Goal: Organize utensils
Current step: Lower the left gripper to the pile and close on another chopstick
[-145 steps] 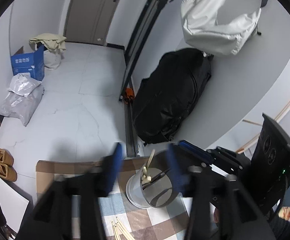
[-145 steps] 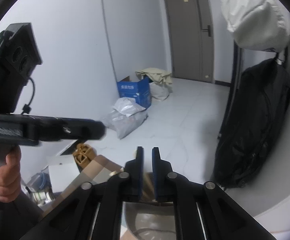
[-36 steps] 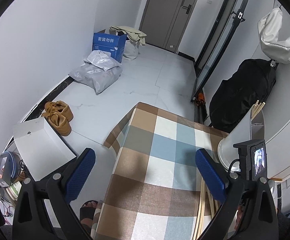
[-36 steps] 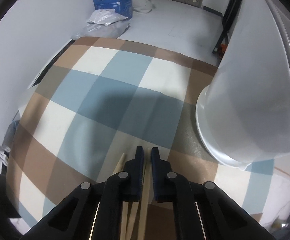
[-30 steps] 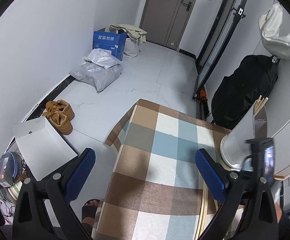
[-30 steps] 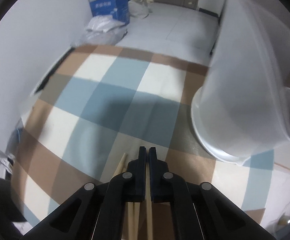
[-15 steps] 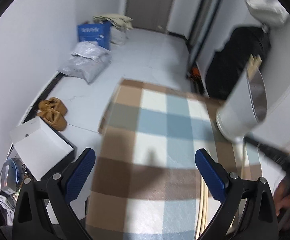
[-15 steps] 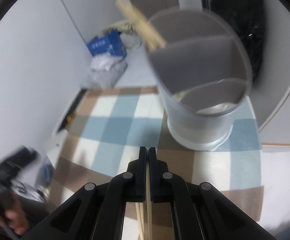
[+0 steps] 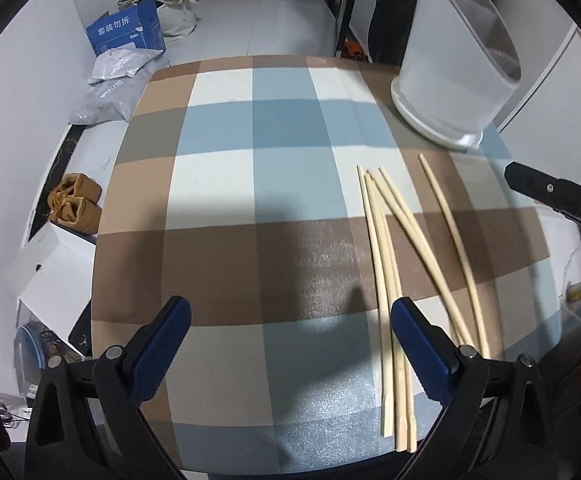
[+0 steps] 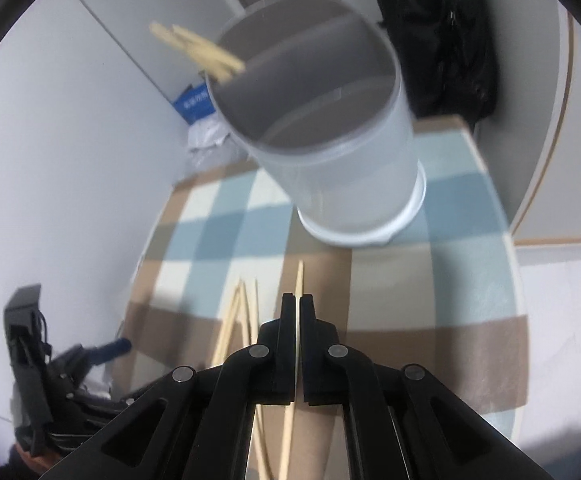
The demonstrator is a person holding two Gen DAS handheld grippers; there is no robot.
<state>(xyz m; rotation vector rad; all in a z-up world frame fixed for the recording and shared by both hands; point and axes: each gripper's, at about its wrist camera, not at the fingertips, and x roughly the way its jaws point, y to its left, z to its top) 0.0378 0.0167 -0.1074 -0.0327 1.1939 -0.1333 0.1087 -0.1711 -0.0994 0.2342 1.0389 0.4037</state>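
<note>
Left gripper [image 9: 288, 330] is held spread wide above the checked tablecloth [image 9: 226, 184], nothing between its pads. Loose chopsticks [image 9: 386, 264] are laid just past its right finger. Right gripper [image 10: 299, 314] is pressed together, with one chopstick [image 10: 299, 278] seen in line with the slit; a pinch cannot be confirmed. The utensil holder [image 10: 330, 152] is seen ahead, above it.

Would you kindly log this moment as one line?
left gripper open | right gripper shut | loose chopsticks on tablecloth | holder standing beyond them
</note>
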